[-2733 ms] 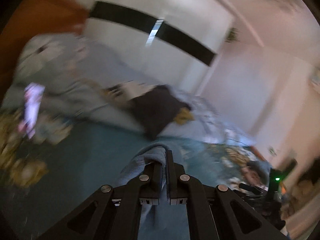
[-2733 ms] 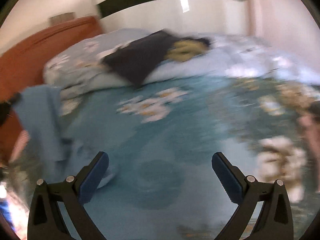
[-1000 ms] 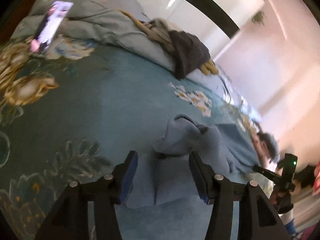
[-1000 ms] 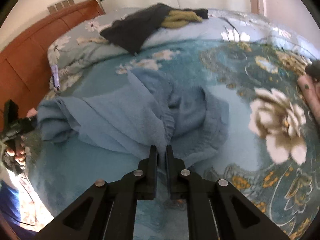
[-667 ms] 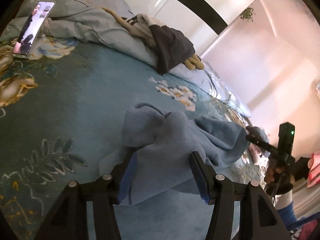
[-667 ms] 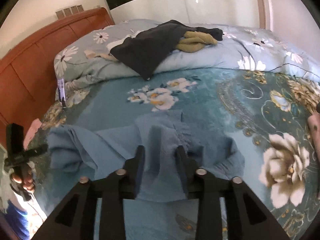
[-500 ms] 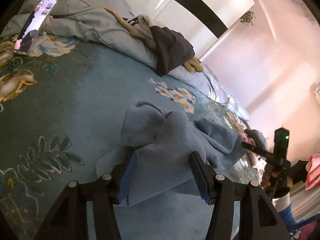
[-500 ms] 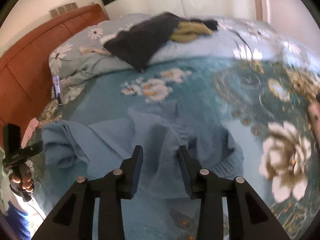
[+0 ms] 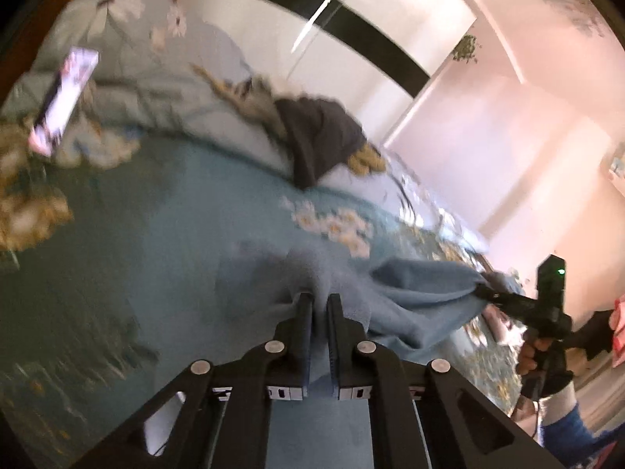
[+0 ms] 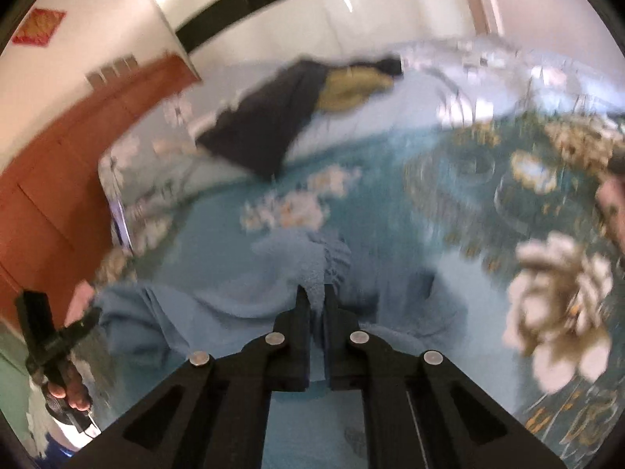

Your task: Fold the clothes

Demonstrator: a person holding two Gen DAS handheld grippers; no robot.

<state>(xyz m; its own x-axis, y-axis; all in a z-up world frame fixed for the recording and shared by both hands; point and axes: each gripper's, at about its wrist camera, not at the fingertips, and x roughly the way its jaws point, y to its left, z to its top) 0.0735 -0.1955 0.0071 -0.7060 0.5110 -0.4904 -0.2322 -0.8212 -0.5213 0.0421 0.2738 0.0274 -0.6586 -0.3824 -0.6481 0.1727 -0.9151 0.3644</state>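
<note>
While both views blur with motion, a light blue garment [image 9: 414, 293] lies bunched across the middle of a bed [image 9: 136, 242] covered in a teal floral spread. The left claw [image 9: 319, 301] has its fingers drawn nearly together, clamped on a raised fold of the blue cloth, which pokes up through the narrow gap. The right claw [image 10: 315, 293] is pinched in the same way on another ridge of the same garment [image 10: 218, 305], its fingers close with fabric between them. From the left wrist camera the cloth stretches off to the right, where the other handheld tool [image 9: 547, 305] meets its far edge; from the right wrist camera the cloth runs left toward the other tool [image 10: 43, 336], gripped in a bare hand. Farther up the bed, a dark garment [image 10: 269, 125] is draped over a pale flowered quilt [image 9: 129, 78], with an olive-yellow piece [image 10: 351, 86] just beside it. A phone [image 9: 64, 99] with a lit screen leans near the quilt, and a wooden headboard [image 10: 58, 156] stands behind.
</note>
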